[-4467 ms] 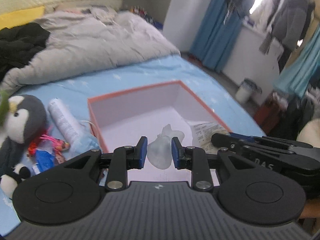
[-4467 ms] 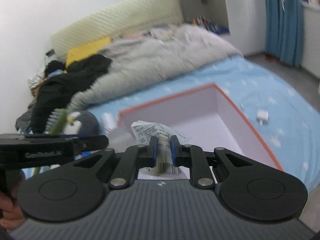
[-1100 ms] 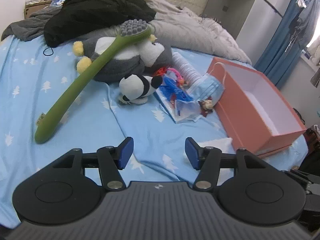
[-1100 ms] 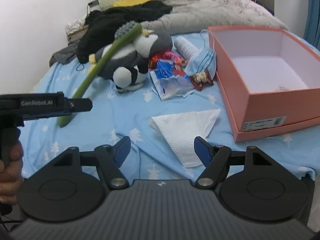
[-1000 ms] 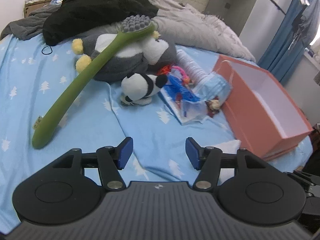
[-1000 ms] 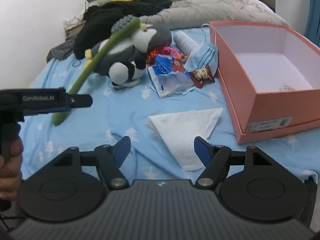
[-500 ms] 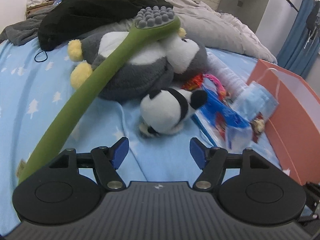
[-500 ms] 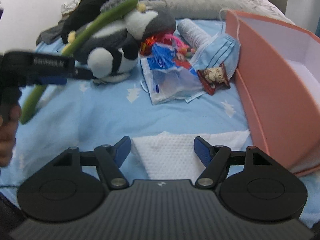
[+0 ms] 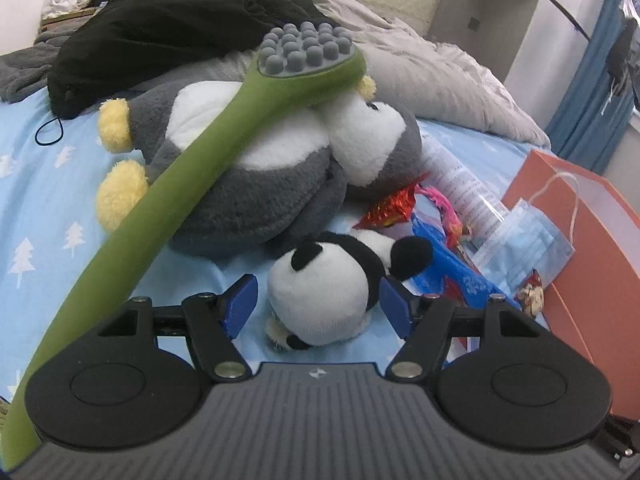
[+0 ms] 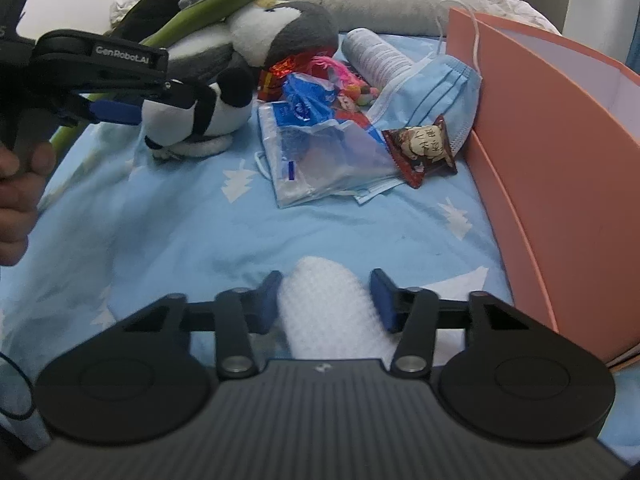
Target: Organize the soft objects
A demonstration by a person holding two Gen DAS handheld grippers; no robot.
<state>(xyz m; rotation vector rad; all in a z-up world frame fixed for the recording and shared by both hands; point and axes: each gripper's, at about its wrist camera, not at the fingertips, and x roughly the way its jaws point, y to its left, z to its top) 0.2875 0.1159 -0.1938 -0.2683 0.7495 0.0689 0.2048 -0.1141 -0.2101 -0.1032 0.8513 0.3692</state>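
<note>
A small panda plush (image 9: 324, 292) lies on the blue bedsheet, between the open jaws of my left gripper (image 9: 318, 306); it also shows in the right wrist view (image 10: 196, 118) with the left gripper (image 10: 120, 112) around it. A white textured towel (image 10: 332, 312) lies bunched between the open jaws of my right gripper (image 10: 326, 300). A large grey penguin plush (image 9: 260, 168) lies behind the panda with a green massage brush (image 9: 172, 184) resting across it. The orange box (image 10: 560, 184) stands to the right.
A blue face mask (image 10: 432, 92), a clear plastic bag (image 10: 320, 160), a snack packet (image 10: 424, 148), a white tube (image 10: 376, 56) and bright wrappers (image 9: 400, 208) lie between the plush toys and the box. Black clothes (image 9: 160, 28) and a grey duvet (image 9: 440, 80) lie behind.
Both grippers have dropped towards the bed and moved forward. The left one has come around the panda plush, the right one around the white towel. Both have stayed open.
</note>
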